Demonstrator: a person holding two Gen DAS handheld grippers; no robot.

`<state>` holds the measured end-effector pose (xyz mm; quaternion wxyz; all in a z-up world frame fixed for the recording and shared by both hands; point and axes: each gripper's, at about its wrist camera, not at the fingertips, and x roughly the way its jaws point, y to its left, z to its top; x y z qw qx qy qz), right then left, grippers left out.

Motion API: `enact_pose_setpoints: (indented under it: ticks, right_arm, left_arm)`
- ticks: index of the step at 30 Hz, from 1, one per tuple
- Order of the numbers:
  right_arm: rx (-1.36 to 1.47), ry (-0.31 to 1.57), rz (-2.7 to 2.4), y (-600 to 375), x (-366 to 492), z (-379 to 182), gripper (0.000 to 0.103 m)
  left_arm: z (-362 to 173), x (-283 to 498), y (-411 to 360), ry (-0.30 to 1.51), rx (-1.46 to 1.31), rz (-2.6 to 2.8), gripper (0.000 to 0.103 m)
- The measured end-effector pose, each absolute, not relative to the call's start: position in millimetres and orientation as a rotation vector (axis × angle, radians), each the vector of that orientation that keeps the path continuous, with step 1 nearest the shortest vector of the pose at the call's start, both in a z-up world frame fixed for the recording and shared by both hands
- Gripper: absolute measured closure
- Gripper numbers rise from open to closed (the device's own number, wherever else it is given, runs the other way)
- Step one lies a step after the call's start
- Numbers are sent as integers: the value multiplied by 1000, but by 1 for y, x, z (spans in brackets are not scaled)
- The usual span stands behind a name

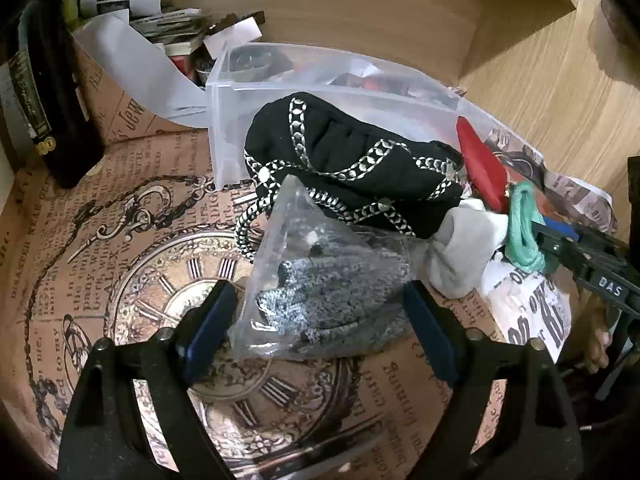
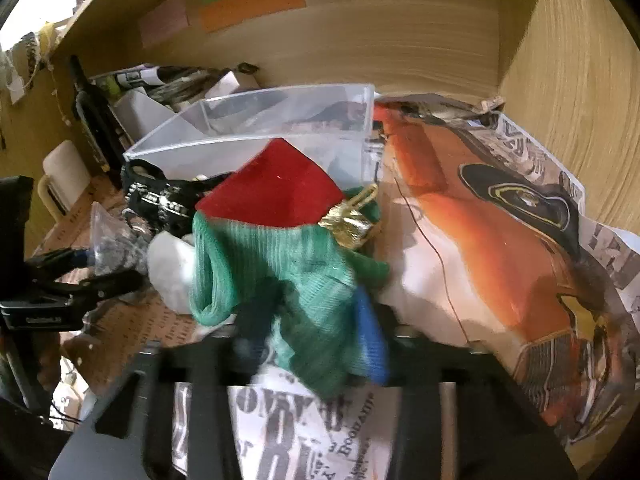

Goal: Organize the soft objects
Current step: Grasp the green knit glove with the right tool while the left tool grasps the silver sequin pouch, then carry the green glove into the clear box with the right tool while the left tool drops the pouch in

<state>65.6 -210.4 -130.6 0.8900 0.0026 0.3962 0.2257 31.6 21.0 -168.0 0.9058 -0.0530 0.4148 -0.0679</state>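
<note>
My left gripper (image 1: 320, 320) is open, its blue pads on either side of a clear plastic bag of grey knit fabric (image 1: 320, 280) lying on the clock-print paper. Behind it lie a black pouch with a silver chain pattern (image 1: 348, 160), a white sock (image 1: 460, 252) and a red cloth (image 1: 480, 168). My right gripper (image 2: 308, 332) is shut on a green sock (image 2: 296, 272), which shows in the left wrist view (image 1: 524, 236) too. The red cloth (image 2: 272, 196) lies on the sock pile with a gold foil piece (image 2: 348, 224) beside it.
A clear plastic bin (image 2: 248, 128) stands behind the pile against the wooden back wall. A box of papers and books (image 1: 160, 24) and a dark bottle (image 1: 44, 92) stand at the far left. Printed newspaper (image 2: 500, 240) covers the surface to the right.
</note>
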Motion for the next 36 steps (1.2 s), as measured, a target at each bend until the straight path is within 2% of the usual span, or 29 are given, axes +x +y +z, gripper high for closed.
enact_pose_setpoints:
  ticks: [1, 3, 9, 24, 36]
  right_arm:
    - [18, 823, 474, -212, 66, -131, 74]
    - [24, 819, 477, -213, 65, -130, 78]
    - [23, 789, 490, -213, 59, -123, 89]
    - [55, 599, 504, -220, 51, -71, 90]
    - [59, 447, 551, -201, 80, -33, 90]
  left_arm:
    - [-167, 31, 20, 856, -107, -145, 29]
    - [-165, 29, 18, 857, -104, -156, 45]
    - [-156, 24, 21, 842, -92, -138, 60]
    - [-97, 8, 44, 660, -114, -77, 63]
    - [-46, 37, 43, 503, -82, -47, 63]
